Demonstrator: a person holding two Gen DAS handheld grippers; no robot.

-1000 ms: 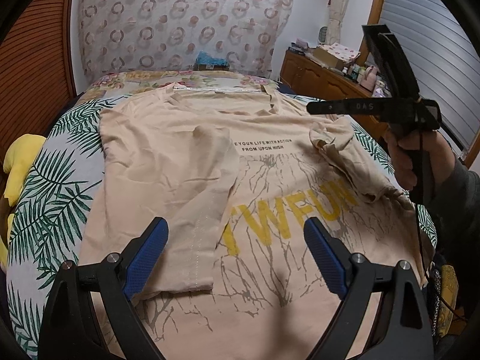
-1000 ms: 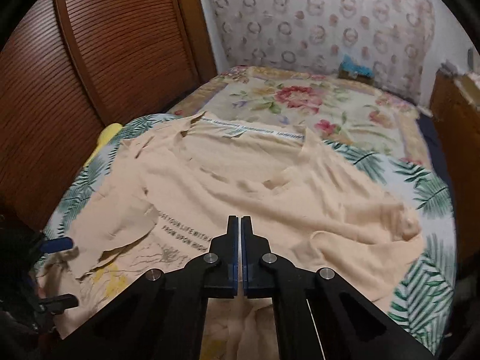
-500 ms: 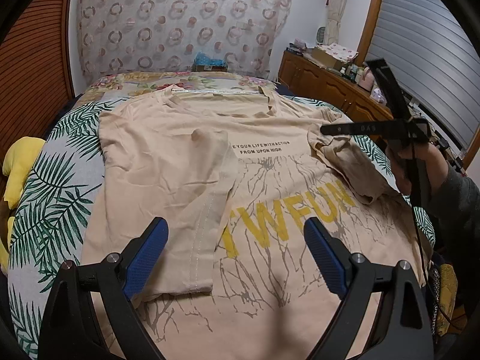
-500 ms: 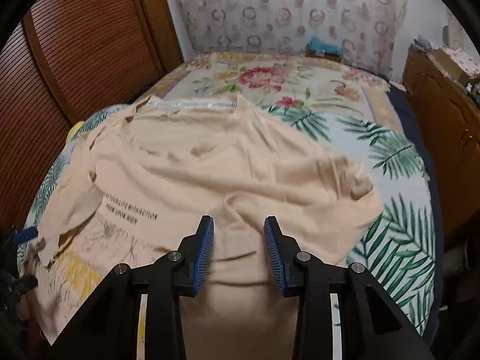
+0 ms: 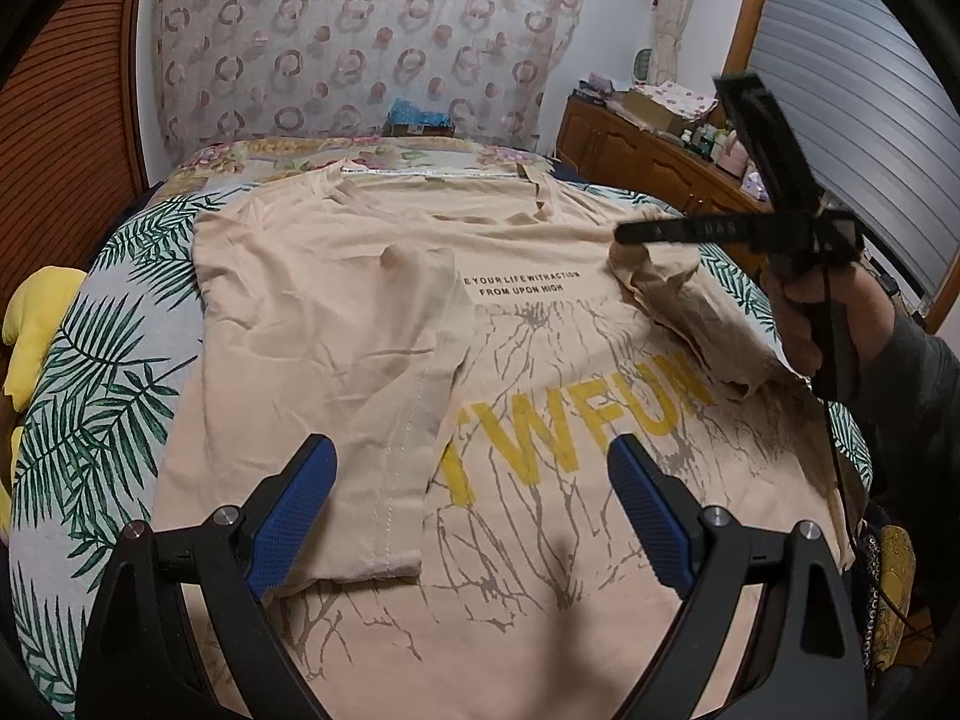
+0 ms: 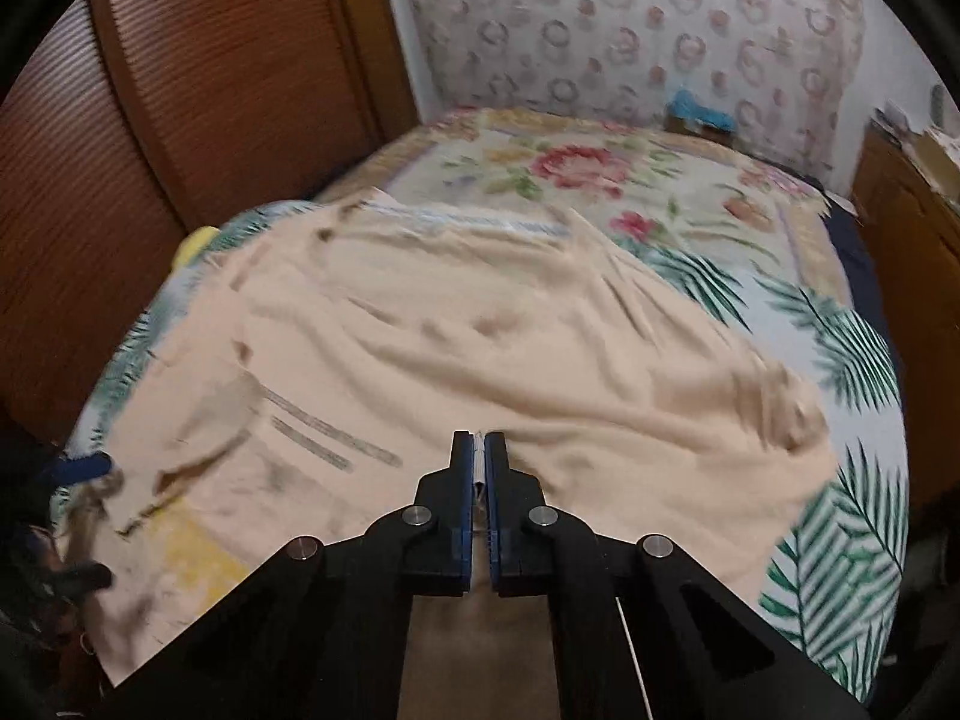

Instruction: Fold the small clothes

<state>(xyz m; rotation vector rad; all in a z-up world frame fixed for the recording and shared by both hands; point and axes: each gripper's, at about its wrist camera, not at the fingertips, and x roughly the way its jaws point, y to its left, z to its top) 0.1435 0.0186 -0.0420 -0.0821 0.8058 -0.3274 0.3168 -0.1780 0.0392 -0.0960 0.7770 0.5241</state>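
A beige T-shirt (image 5: pixel 540 360) with yellow letters and black print lies spread on the bed; its left sleeve (image 5: pixel 414 372) is folded in over the body. My left gripper (image 5: pixel 471 492) is open and empty, hovering over the lower part of the shirt. My right gripper (image 6: pixel 478 450) is shut on a fold of the shirt's right sleeve (image 5: pixel 678 294) and holds it raised over the shirt's right side. The right gripper's body (image 5: pixel 774 192) shows in the left wrist view. The shirt (image 6: pixel 480 360) fills the blurred right wrist view.
The bed has a palm-leaf cover (image 5: pixel 102 372) and a floral blanket (image 6: pixel 576 174) at the far end. A yellow soft toy (image 5: pixel 36 318) lies at the left edge. A wooden dresser (image 5: pixel 648 162) stands right, a slatted wooden door (image 6: pixel 150 150) left.
My right gripper, half open 0.5 s ago, has shut on the shirt's right sleeve and lifted it. The left gripper has stayed open and still.
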